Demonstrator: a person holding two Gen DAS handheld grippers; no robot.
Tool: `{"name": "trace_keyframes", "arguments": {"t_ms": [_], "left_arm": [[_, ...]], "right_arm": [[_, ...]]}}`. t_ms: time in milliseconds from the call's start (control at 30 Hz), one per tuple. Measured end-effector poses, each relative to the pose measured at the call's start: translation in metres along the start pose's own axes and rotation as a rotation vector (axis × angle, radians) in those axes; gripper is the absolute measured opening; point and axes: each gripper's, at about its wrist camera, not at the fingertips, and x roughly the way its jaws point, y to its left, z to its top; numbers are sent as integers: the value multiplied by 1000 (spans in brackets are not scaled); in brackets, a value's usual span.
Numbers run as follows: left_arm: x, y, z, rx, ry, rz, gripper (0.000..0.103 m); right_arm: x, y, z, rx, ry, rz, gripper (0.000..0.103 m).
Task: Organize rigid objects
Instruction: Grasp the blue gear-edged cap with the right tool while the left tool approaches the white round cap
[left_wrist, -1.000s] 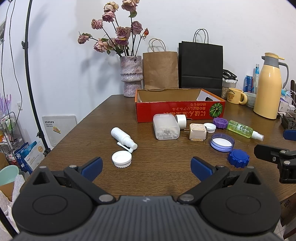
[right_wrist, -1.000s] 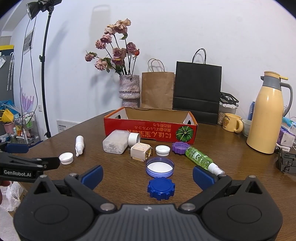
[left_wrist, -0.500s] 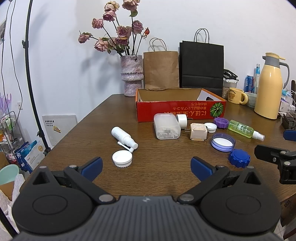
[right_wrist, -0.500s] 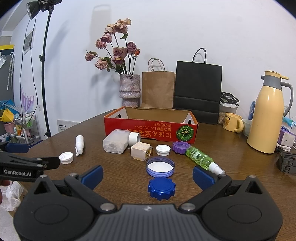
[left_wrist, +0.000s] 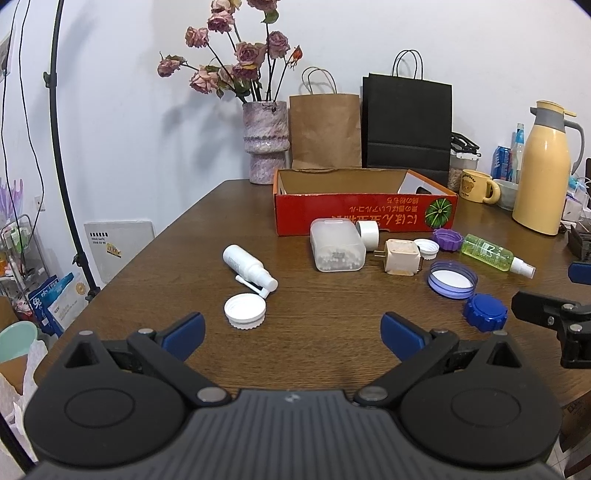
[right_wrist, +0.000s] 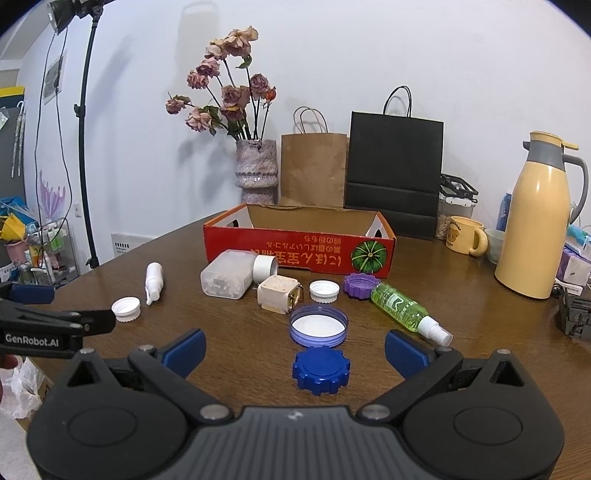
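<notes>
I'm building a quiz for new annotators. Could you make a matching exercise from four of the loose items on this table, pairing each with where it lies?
Things:
1. dark blue ridged plastic cap
2. green clear spray bottle
3. white plastic spray bottle
4. frosted clear plastic box of white beads

Places:
A. lying against the red cardboard box
B. nearest the right gripper
C. beside the purple cap
D. just behind the wide white screw cap

Pairs: 1-B, 2-C, 3-D, 4-A
</notes>
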Motion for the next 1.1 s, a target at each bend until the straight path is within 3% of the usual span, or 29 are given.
{"name": "trace_keyframes", "arguments": {"t_ms": [667, 933, 1100], "left_arm": [[50, 12, 0, -26, 87, 34, 103], [68, 20, 2, -39, 119, 55, 103], [77, 22, 5, -38, 129, 63, 103]], "right_arm": [[55, -13, -10, 14, 111, -32, 102], [80, -22, -18, 16, 166, -45, 86], [91, -24, -21, 5, 186, -29, 81]]}}
